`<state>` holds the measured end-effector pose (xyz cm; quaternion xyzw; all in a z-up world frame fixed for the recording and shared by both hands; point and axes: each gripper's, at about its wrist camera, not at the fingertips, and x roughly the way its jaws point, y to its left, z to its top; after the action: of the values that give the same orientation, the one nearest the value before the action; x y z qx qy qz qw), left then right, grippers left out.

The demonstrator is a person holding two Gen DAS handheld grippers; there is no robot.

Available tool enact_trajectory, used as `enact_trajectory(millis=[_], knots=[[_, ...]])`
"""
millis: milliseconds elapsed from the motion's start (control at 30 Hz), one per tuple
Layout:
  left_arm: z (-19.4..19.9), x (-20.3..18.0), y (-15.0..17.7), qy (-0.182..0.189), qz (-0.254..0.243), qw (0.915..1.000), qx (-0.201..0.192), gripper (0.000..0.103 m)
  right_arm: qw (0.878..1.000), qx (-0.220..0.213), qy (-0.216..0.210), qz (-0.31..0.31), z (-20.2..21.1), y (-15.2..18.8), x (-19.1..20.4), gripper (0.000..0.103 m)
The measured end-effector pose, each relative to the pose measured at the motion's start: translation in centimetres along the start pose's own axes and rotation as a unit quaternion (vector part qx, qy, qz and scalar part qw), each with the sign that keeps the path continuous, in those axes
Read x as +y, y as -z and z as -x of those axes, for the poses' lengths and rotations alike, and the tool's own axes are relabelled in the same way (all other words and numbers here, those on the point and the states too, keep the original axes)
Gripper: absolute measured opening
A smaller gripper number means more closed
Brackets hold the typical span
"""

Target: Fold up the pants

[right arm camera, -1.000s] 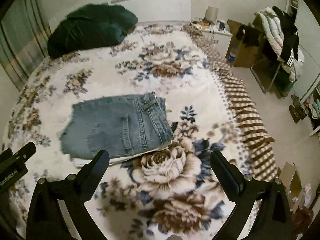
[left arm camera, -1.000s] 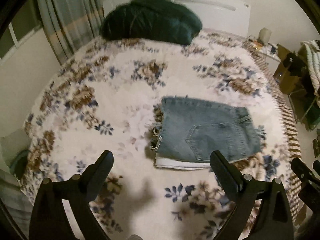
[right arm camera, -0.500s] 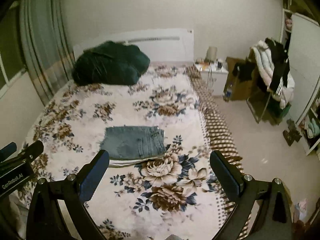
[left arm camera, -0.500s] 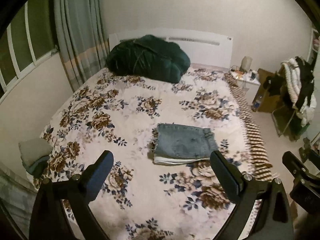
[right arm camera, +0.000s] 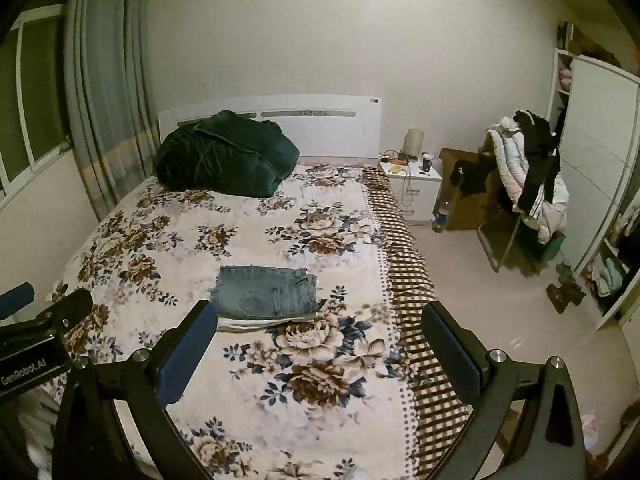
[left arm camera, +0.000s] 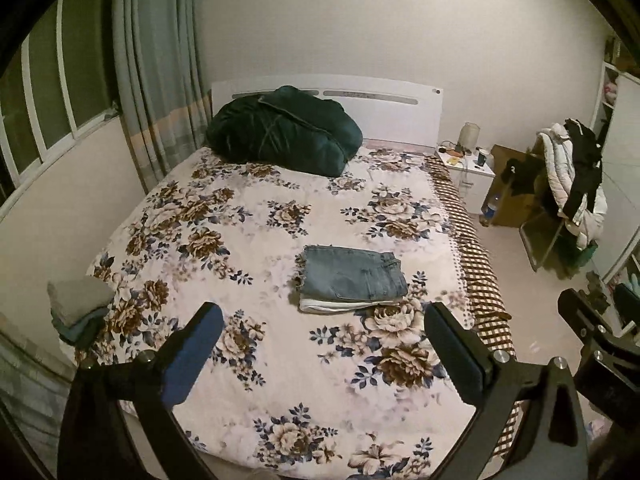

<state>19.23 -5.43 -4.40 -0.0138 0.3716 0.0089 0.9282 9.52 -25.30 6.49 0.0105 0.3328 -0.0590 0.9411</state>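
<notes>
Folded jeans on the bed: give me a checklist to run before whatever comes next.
1. jeans folded into a compact rectangle: ok.
2. Jeans resting flat on the floral bedspread, away from its edges: ok.
3. left gripper open, holding nothing: ok.
4. right gripper open, holding nothing: ok.
5. White layer under the jeans, part of them or separate: cannot tell.
</notes>
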Motion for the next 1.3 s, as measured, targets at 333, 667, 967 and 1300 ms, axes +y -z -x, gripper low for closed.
enact_trajectory(millis=[333,667,967,1300], knots=[[1.7,0.7,0.6,0.004,-0.013,0.9999,0.003,0.103,1.0,-0.001,0.004,-0.008,2.2,-0.4,1.2,0.103],[3.0,1.4,0.9,0.01,-0.013,0.9999,0.003,0.103,1.0,0.004,-0.003,-0.005,3.4,-0.5,1.7,0.103],[3.9,1.5,0.9,0.007,-0.013,0.9999,0.001,0.103,1.0,0.009,-0.014,-0.011,3.8,-0.7,1.8,0.103],[4.6,1.4,0.3,0.001,-0.015,0.9999,-0.004,0.103,1.0,0.005,-0.01,-0.007,3.7,-0.3,1.8,0.103]])
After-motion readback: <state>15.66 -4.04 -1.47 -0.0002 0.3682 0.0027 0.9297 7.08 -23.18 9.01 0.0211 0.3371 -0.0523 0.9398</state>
